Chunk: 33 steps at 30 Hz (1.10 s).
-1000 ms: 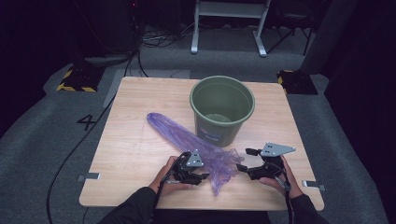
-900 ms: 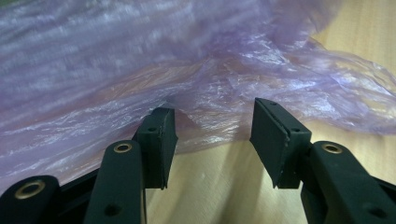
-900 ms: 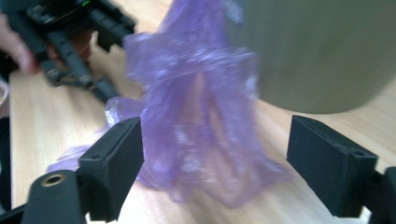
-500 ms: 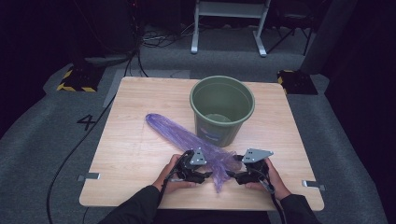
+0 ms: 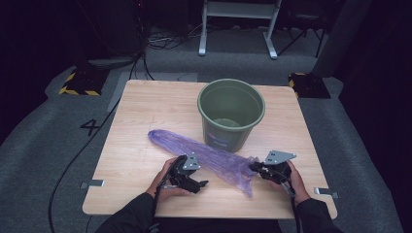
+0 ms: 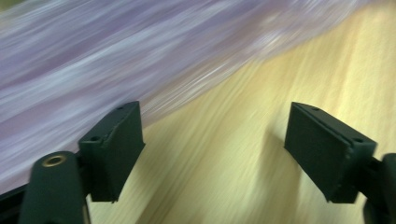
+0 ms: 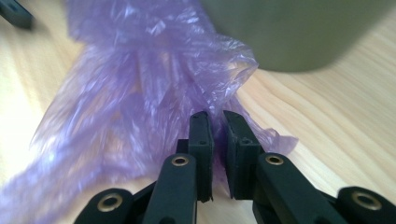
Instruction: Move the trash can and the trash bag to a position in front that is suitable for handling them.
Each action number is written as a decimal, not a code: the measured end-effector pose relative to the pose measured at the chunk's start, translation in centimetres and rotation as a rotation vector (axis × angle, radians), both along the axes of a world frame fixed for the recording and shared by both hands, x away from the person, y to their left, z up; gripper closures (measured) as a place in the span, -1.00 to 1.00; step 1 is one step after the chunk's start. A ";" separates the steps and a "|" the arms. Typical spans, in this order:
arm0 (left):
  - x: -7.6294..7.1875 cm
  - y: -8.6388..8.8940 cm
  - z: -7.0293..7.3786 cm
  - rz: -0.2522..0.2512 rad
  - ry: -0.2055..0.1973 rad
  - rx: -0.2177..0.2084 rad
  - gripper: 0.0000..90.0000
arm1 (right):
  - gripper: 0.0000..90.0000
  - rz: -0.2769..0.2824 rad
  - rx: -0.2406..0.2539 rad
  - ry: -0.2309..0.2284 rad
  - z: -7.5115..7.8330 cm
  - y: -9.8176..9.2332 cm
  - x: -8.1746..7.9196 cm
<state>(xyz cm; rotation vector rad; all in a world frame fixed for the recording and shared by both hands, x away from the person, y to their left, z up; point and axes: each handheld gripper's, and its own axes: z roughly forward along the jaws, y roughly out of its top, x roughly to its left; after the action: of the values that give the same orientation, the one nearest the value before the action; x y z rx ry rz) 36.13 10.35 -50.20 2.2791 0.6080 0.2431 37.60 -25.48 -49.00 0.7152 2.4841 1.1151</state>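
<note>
A purple plastic bag is seen lying stretched across the wooden desk, running from the middle-left towards the near right, with its crumpled end just in front of a green bucket that stands upright on the far half. Compared with a second ago, the left gripper has been drawn back from the bag towards the near edge; its fingers have just been opening and are now spread wide over bare wood, with nothing between them and the bag just beyond. The right gripper, which stood apart from the bag earlier, has been brought in to its crumpled end; its fingers have just been closing and are nearly pressed together, a thin fold of the purple film being pinched between them.
</note>
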 end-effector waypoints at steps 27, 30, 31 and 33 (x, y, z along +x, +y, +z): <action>0.8 7.2 0.9 0.148 -0.015 -0.085 -0.42 | -0.45 -0.210 0.073 0.023 2.0 -10.9 1.2; 0.9 7.1 1.0 0.146 -0.015 -0.095 -0.30 | -0.49 -0.214 0.100 0.002 3.2 -11.7 0.4; 0.9 7.1 1.0 0.140 -0.014 -0.094 -0.26 | -0.50 -0.220 0.103 -0.007 3.5 -11.9 0.2; 0.9 6.9 1.0 0.138 -0.014 -0.084 -0.22 | -0.51 -0.233 0.105 -0.024 4.1 -12.3 -0.1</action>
<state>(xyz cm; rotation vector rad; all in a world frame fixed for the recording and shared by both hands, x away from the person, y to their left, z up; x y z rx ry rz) 37.00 17.25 -49.23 2.1561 0.7554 0.2943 37.49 -37.82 -44.93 0.9868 2.2644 1.1645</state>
